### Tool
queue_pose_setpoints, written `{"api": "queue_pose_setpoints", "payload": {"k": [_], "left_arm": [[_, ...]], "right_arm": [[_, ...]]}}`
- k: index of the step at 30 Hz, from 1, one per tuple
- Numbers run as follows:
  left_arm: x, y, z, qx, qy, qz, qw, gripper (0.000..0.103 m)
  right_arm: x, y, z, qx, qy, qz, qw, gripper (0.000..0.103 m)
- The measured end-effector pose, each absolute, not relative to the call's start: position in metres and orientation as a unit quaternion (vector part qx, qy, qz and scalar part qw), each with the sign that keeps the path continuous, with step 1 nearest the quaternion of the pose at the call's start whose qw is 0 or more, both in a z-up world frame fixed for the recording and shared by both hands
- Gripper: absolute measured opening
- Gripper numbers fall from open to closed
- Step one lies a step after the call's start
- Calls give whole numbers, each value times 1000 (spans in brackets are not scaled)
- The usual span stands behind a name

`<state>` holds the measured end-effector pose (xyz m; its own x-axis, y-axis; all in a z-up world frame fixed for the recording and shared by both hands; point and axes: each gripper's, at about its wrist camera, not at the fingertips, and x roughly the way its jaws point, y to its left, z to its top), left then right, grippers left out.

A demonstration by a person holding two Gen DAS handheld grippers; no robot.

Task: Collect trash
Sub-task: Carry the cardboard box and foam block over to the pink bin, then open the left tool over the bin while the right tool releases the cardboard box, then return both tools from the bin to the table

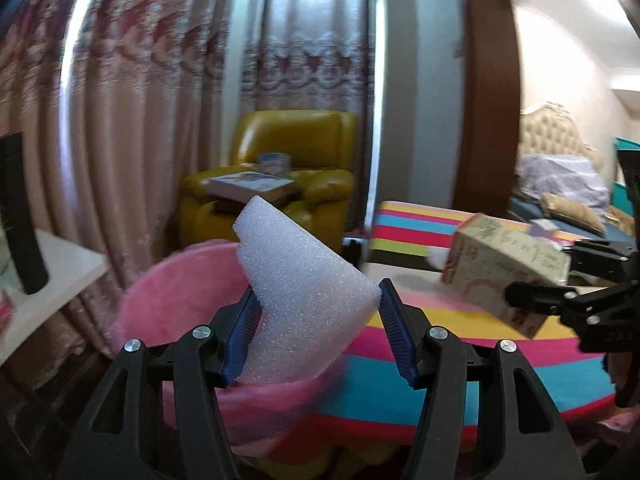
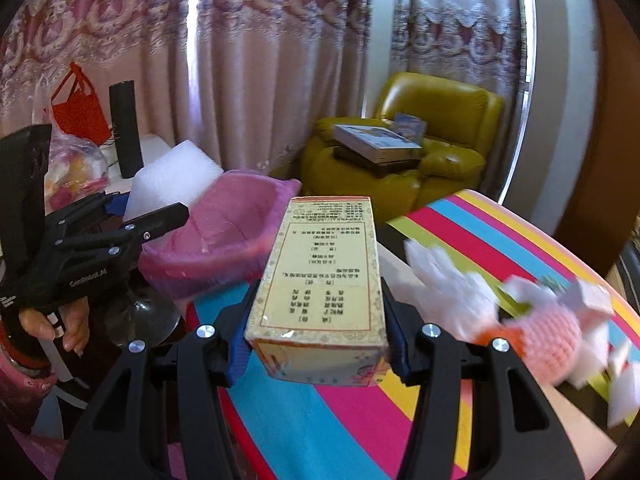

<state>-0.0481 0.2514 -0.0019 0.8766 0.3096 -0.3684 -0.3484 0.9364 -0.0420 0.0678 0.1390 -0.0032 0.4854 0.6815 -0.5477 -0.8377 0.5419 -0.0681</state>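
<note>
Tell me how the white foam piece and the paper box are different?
The white foam piece is plain, bumpy and oddly cut; the paper box is a neat rectangle covered in printing. The foam is in the left gripper, above the pink bin; the box is in the right gripper, above the striped table. Same thing: each is pinched between two blue pads, off the table.

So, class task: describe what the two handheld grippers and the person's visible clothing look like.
Both the left gripper and the right gripper are matte black plastic frames with triangular cut-outs and silver round bolt heads at the pivots. Each finger carries a ribbed blue pad. The right wrist view shows white lettering on the left gripper's side, too blurred to read. A pink patterned sleeve shows. No cables are visible.
</note>
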Motion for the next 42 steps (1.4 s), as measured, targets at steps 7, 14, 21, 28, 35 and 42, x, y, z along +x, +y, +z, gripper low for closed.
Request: {"api": "queue_pose_setpoints", "payload": {"k": [7, 14, 21, 28, 35, 42], "left_arm": [[-45, 311, -17, -61, 205, 214, 953, 55], [-34, 349, -29, -94, 207, 220, 949, 56], [-37, 350, -39, -76, 205, 242, 945, 74], [-50, 341, -42, -71, 204, 266, 940, 91], [-40, 299, -33, -49, 205, 232, 949, 93], [-1, 240, -28, -43, 215, 153, 964, 94]], "right_arm": [[83, 208, 3, -171, 247, 488, 820, 53], [90, 272, 8, -175, 244, 517, 802, 53], [101, 297, 9, -157, 237, 528, 800, 72], [99, 265, 11, -144, 229, 512, 815, 76], [96, 199, 7, -123, 225, 485, 836, 77], [105, 115, 7, -96, 218, 411, 880, 78]]}}
